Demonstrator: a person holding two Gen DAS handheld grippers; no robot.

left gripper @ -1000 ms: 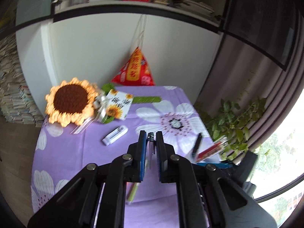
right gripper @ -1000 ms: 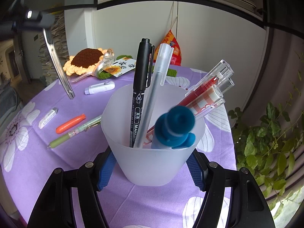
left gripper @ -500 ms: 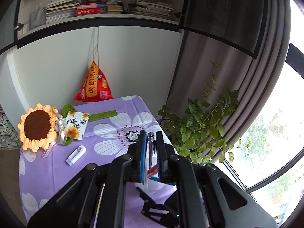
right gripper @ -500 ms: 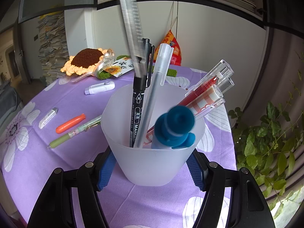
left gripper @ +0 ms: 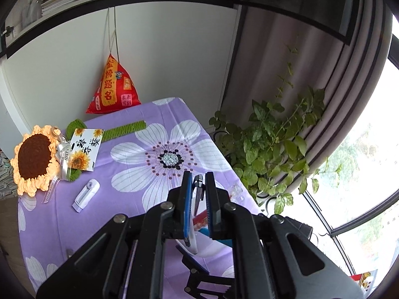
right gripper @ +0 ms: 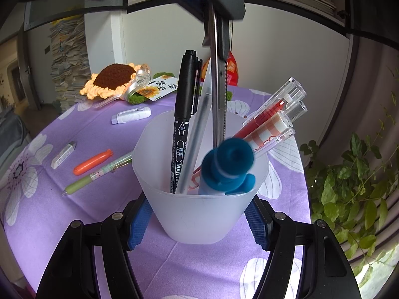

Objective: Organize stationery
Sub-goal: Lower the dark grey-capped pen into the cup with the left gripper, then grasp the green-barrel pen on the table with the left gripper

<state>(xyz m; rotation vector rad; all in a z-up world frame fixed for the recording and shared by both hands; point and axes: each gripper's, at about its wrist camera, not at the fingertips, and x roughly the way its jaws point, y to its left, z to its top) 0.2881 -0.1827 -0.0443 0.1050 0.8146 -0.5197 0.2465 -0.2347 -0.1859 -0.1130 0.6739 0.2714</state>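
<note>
The left gripper (left gripper: 198, 194), clamped on a metal pen (right gripper: 219, 94), hangs it upright directly over the cup (right gripper: 202, 214), which the right gripper (right gripper: 199, 226) grips.

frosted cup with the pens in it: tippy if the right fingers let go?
Probably somewhat. The frosted cup narrows toward its base, and the pens lean well past the rim on one side, so it looks top-heavy. Thin translucent plastic suggests it is light and slides easily on the cloth.

Left gripper (left gripper: 198, 190), centre frame: blue-padded jaws clamped tight, tilted downward. Right gripper (right gripper: 197, 220), lower frame: blue-padded jaws spread wide, gripping, tilted downward.
</note>
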